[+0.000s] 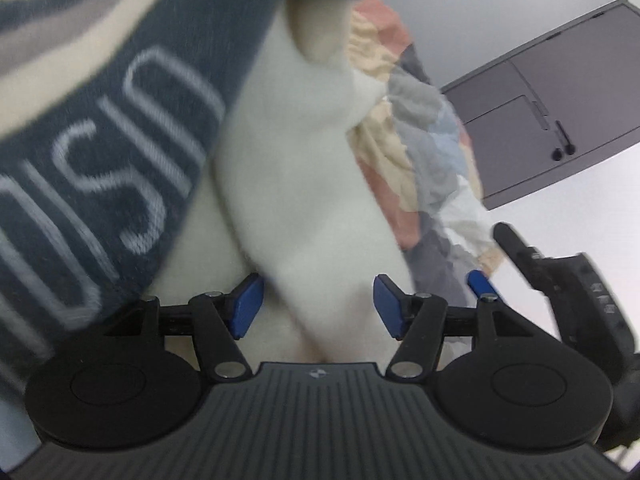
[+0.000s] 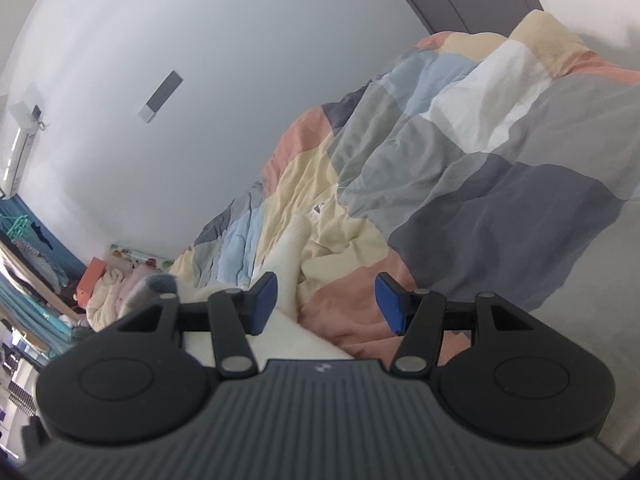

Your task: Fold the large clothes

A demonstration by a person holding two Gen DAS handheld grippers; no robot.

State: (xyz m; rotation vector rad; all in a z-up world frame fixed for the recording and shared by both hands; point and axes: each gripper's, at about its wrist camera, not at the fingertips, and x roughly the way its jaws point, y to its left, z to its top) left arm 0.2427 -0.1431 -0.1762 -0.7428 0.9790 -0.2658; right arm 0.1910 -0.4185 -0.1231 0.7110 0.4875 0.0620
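Observation:
A cream sweater (image 1: 304, 184) with a dark blue lettered band (image 1: 120, 152) fills the left wrist view, close up and blurred. My left gripper (image 1: 318, 306) is open, and a cream fold hangs between its blue pads without being pinched. My right gripper (image 2: 326, 304) is open and empty above the bed. A cream part of the sweater (image 2: 288, 248) lies just ahead of its left finger (image 2: 264, 300). The right gripper also shows at the right edge of the left wrist view (image 1: 560, 280).
A patchwork quilt (image 2: 440, 152) of grey, peach, cream and blue squares covers the bed. A white wall (image 2: 200, 60) rises behind it. A grey cabinet (image 1: 560, 92) is on the right. Piled clothes and clutter (image 2: 112, 280) lie far left.

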